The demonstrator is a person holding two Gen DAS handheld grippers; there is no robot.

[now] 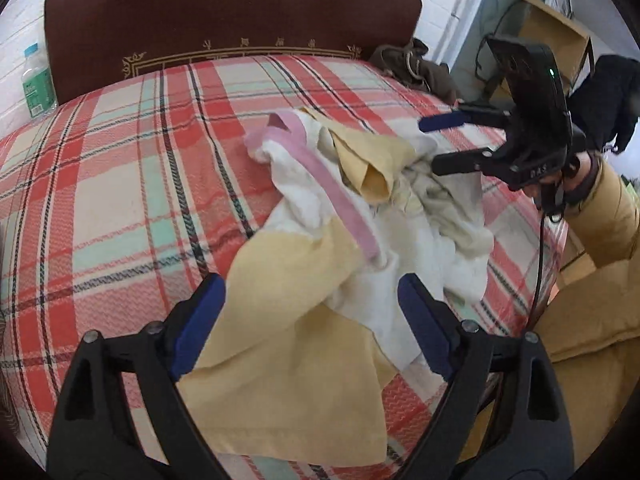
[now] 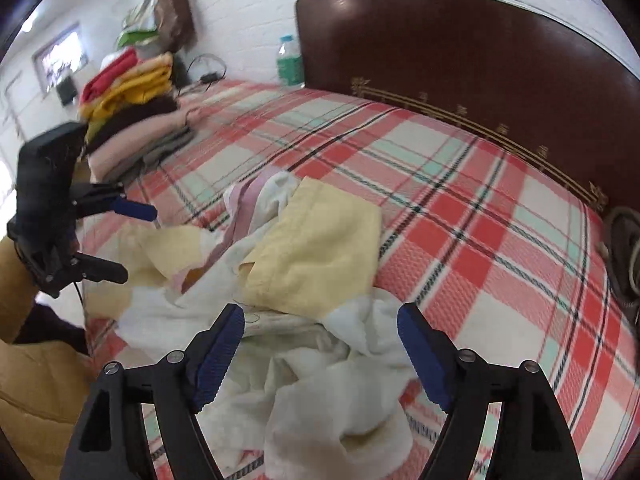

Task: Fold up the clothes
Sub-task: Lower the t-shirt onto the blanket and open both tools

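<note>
Step in hand, as judged: start of the fold. The garment (image 1: 320,248), cream and yellow with a pink band, lies crumpled on the plaid bed (image 1: 100,200), centre of both views. Left gripper (image 1: 312,320) and right gripper (image 2: 320,344) each hang over it, jaws spread, pinching nothing. Next move calls for finding two edges and spreading it flat. A folded stack (image 2: 132,112) sits upper left. Bottle (image 1: 36,80) label unreadable; faint lettering on the right gripper's body illegible
</note>
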